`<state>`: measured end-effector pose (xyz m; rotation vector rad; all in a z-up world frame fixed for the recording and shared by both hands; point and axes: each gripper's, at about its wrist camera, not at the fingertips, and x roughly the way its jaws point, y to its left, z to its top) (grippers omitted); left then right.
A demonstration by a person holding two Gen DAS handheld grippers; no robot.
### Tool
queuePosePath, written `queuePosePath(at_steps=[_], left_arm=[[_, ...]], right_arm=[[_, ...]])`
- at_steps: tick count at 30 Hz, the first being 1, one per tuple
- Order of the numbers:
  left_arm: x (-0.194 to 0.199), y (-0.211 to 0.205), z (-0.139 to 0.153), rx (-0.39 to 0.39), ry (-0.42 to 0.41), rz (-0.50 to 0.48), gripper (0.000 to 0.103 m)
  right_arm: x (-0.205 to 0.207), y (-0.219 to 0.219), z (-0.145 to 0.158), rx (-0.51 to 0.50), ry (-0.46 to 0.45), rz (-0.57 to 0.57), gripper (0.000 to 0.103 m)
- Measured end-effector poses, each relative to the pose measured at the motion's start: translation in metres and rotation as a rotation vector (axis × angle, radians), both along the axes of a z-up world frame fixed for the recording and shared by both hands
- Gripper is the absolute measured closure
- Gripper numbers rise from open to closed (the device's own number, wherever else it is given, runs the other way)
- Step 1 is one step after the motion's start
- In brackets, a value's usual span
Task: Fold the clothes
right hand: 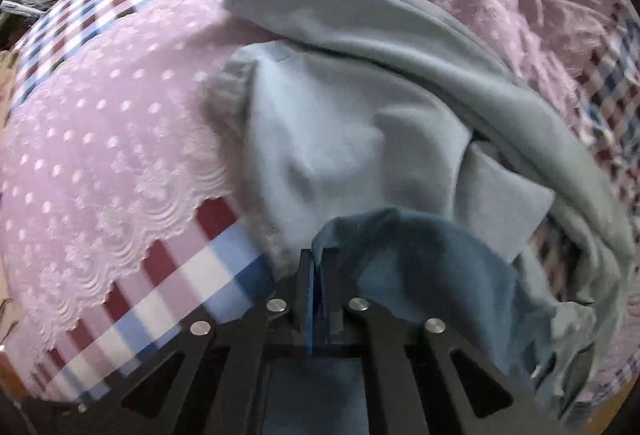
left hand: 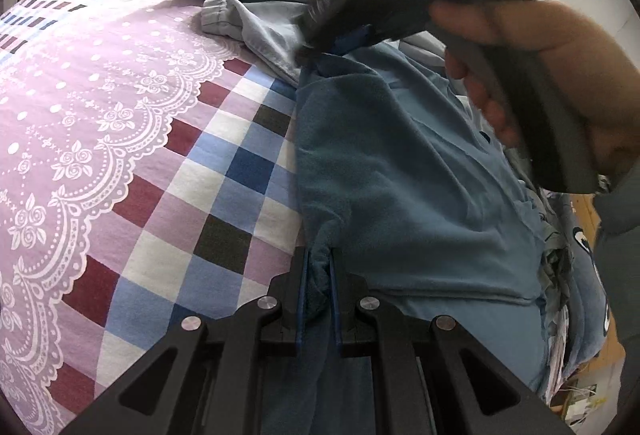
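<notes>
Left gripper [left hand: 318, 271]: clamped on a fold of the blue shirt [left hand: 400, 171].
Right gripper [right hand: 318, 267]: clamped on another edge of the shirt [right hand: 420, 259]; seen from the left view at far right [left hand: 320, 49], held by a hand [left hand: 552, 83].
Shirt: on the bedspread [left hand: 120, 139], right side.
Grey garment [right hand: 340, 123]: crumpled just beyond the shirt, touching it.

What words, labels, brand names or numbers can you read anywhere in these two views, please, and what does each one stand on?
None can be read in either view.
The blue garment held by the left gripper and the right gripper shows no legible print.
The grey garment shows none either.
The bedspread carries only checks, dots and lace-style flowers.
A dark and white printed shape on blue fabric at the right edge is too cut off to tell.
</notes>
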<state>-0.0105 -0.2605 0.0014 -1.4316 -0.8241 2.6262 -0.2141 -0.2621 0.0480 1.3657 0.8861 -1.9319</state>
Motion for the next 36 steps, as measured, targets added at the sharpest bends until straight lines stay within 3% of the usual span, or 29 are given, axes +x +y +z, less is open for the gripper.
queuePosePath(at_steps=[5,8,12,18,22,25,27,30,33,36], left_arm=[[0.004,-0.004,0.008,0.011,0.038,0.021,0.094],[0.001,0.000,0.001,-0.007,-0.006,0.005,0.094],[0.000,0.001,-0.001,-0.009,-0.016,-0.003,0.094],[-0.003,-0.002,-0.003,0.026,-0.022,0.001,0.093],[-0.001,-0.008,-0.002,0.045,-0.017,0.010,0.085],[0.002,-0.021,0.003,0.075,0.010,0.060,0.067],[0.008,-0.037,0.007,0.117,0.040,0.122,0.050],[0.023,-0.070,0.012,0.212,0.101,0.243,0.044],[0.032,-0.089,0.008,0.311,0.124,0.293,0.042],[0.029,-0.073,0.013,0.253,0.111,0.215,0.042]], right_arm=[[-0.014,0.005,0.047,-0.209,0.041,-0.062,0.103],[-0.025,-0.001,0.061,-0.299,0.038,-0.096,0.103],[-0.023,-0.017,0.045,-0.237,0.007,-0.079,0.100],[-0.017,0.012,0.040,-0.245,-0.015,-0.125,0.095],[-0.007,0.052,0.060,-0.342,-0.009,-0.170,0.090],[0.011,0.089,0.080,-0.413,0.006,-0.196,0.076],[0.031,0.123,0.096,-0.463,0.021,-0.222,0.071],[0.060,0.171,0.116,-0.539,0.036,-0.267,0.069],[0.098,0.222,0.124,-0.603,0.048,-0.325,0.066],[0.143,0.271,0.119,-0.613,0.081,-0.376,0.066]])
